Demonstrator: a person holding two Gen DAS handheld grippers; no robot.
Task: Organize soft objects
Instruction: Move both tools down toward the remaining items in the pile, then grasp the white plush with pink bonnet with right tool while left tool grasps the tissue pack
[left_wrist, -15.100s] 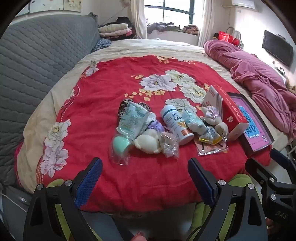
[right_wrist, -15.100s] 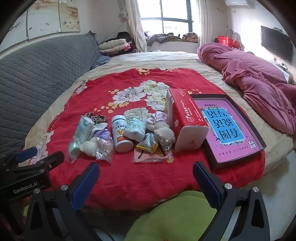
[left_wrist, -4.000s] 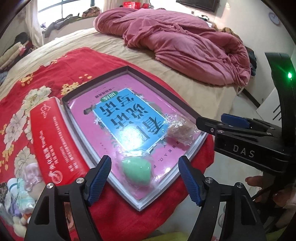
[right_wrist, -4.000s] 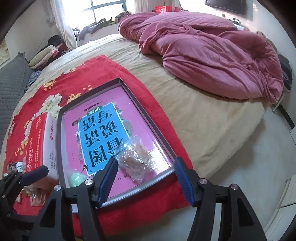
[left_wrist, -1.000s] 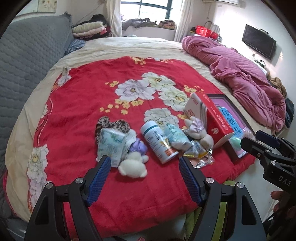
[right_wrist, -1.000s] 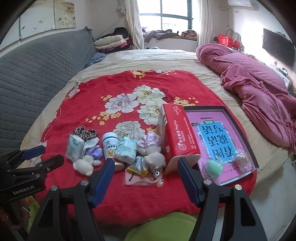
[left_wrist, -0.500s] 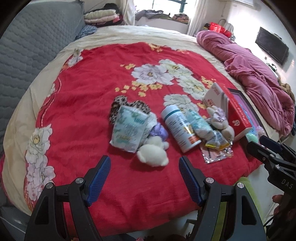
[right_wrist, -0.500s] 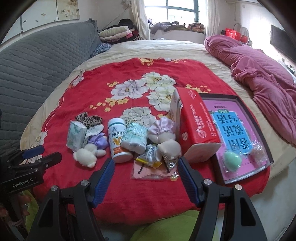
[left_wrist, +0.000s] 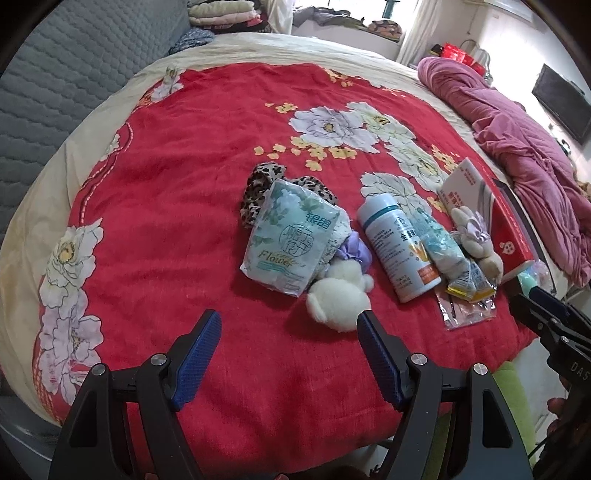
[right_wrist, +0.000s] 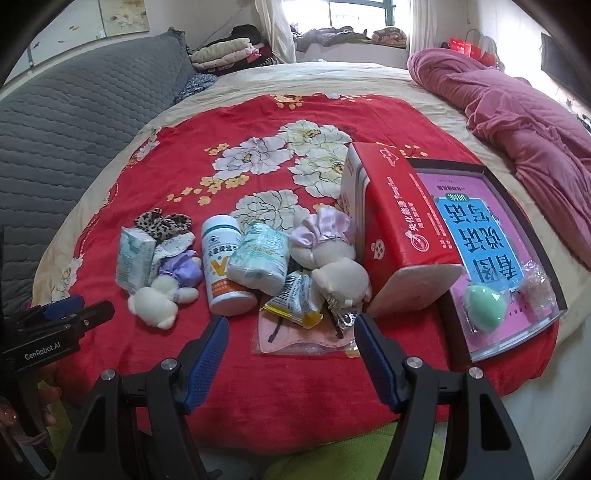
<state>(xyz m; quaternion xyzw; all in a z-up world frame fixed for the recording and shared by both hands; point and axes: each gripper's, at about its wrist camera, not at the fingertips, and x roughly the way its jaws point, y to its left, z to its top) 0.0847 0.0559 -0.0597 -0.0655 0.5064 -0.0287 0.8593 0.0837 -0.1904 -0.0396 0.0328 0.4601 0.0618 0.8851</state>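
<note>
Soft things lie in a row on the red floral blanket (left_wrist: 177, 155). A white plush bear (left_wrist: 338, 297) in a purple dress lies just ahead of my open, empty left gripper (left_wrist: 288, 347), its right fingertip almost at the bear. A tissue pack (left_wrist: 290, 236) and a leopard scrunchie (left_wrist: 262, 184) lie beyond. My open, empty right gripper (right_wrist: 290, 345) hovers before a pink flat packet (right_wrist: 299, 338), a snack sachet (right_wrist: 295, 299), a second plush (right_wrist: 332, 258) and a rolled tissue pack (right_wrist: 260, 256). A green sponge (right_wrist: 484, 301) and a bagged puff (right_wrist: 535, 284) lie in the dark tray (right_wrist: 517, 221).
A white bottle (right_wrist: 225, 264) lies among the soft things. A red box (right_wrist: 395, 218) stands between the row and the tray. A pink duvet (right_wrist: 517, 110) lies at the far right, a grey headboard (right_wrist: 66, 122) at the left. The bed edge is just below both grippers.
Both grippers have moved forward and lower toward the row of things; the left one has closed in on the white plush bear. Both stay open and empty.
</note>
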